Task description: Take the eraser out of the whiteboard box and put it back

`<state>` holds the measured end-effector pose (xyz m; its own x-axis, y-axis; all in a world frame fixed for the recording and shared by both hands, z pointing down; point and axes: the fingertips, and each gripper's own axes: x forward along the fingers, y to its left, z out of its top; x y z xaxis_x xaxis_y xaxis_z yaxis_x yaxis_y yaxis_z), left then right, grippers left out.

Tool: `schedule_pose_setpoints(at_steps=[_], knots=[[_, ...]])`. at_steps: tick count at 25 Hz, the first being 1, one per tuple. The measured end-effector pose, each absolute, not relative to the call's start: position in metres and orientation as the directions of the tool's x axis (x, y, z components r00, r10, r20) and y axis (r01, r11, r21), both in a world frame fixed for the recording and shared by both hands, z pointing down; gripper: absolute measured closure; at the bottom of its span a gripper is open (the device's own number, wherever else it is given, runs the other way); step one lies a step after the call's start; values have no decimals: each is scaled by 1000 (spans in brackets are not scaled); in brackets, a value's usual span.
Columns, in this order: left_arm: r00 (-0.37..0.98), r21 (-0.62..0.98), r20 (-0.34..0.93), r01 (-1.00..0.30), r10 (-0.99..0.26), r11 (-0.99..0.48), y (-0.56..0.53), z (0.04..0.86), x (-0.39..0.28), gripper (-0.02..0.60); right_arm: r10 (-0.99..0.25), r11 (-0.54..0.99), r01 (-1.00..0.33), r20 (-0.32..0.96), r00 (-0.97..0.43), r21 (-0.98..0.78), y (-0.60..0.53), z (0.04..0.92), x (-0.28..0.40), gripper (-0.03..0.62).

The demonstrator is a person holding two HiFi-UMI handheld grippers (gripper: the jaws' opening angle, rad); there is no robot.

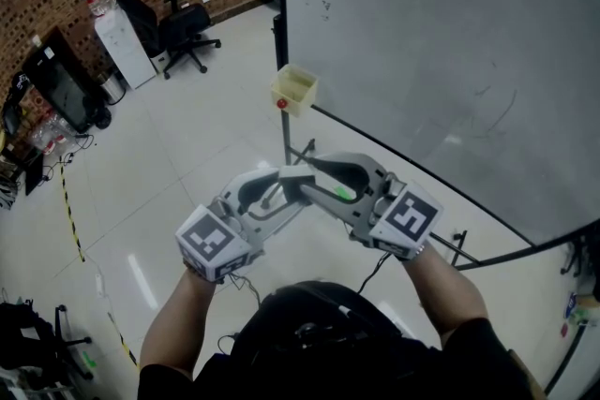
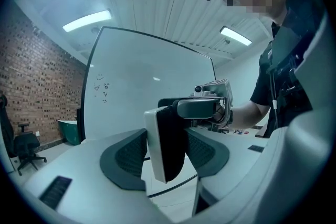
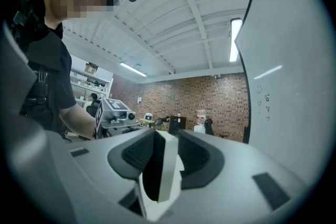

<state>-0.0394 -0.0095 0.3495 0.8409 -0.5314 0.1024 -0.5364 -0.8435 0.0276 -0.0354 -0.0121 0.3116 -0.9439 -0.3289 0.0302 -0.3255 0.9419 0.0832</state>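
The eraser [image 1: 296,174], a white plate with black felt, hangs in mid-air in front of the whiteboard [image 1: 441,42], where both grippers meet. My right gripper [image 1: 306,180] is shut on it; in the right gripper view the eraser [image 3: 160,165] stands on edge between the pads. My left gripper [image 1: 284,189] comes from the other side. In the left gripper view the eraser [image 2: 165,141] sits between its jaws, close to both pads without a clear press, and the right gripper [image 2: 210,105] grips its top. The pale yellow whiteboard box [image 1: 294,89] hangs on the board's lower edge, beyond the grippers.
The whiteboard's stand [image 1: 285,140] drops to the tiled floor just past the grippers. Far left are a black office chair [image 1: 187,28], a white water dispenser [image 1: 122,42] and a dark monitor [image 1: 61,80]. A yellow-black tape line [image 1: 70,211] runs along the floor.
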Motion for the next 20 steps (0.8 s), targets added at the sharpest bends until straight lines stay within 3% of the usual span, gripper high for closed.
schedule_pose_setpoints(at_steps=[20], knots=[[784, -5, 83, -617, -615, -787, -17, 346, -39, 413, -343, 938, -342, 19, -939, 59, -18, 312, -25, 390]])
